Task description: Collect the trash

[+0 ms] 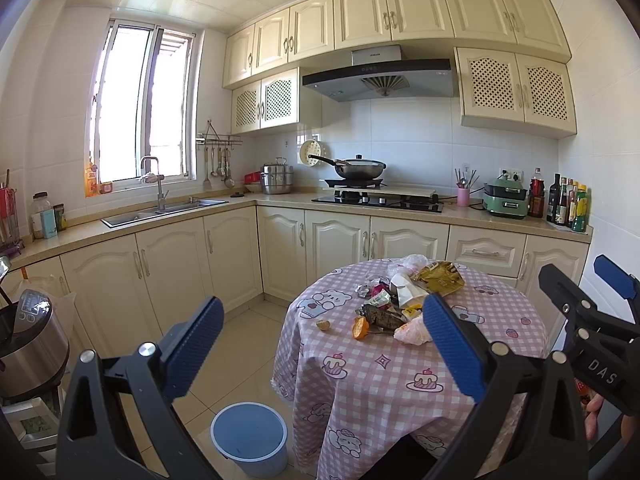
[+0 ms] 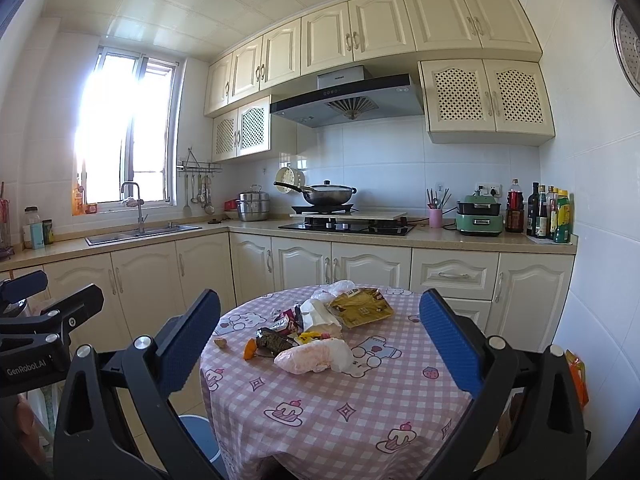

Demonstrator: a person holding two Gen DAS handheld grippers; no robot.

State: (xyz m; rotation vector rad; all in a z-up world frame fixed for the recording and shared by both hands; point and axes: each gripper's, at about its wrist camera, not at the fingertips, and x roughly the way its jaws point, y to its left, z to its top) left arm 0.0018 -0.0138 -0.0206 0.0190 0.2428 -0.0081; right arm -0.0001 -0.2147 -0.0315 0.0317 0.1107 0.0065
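A pile of trash lies on a round table with a pink checked cloth: a gold wrapper, a white paper cup, an orange peel, a pale plastic bag. The pile also shows in the right wrist view, with the gold wrapper and plastic bag. A blue trash bin stands on the floor left of the table. My left gripper is open and empty, held before the table. My right gripper is open and empty, also short of the pile.
Cream kitchen cabinets run along the back and left walls, with a sink, a stove with a wok and bottles on the counter. A rice cooker stands at the left. The bin's rim shows in the right wrist view.
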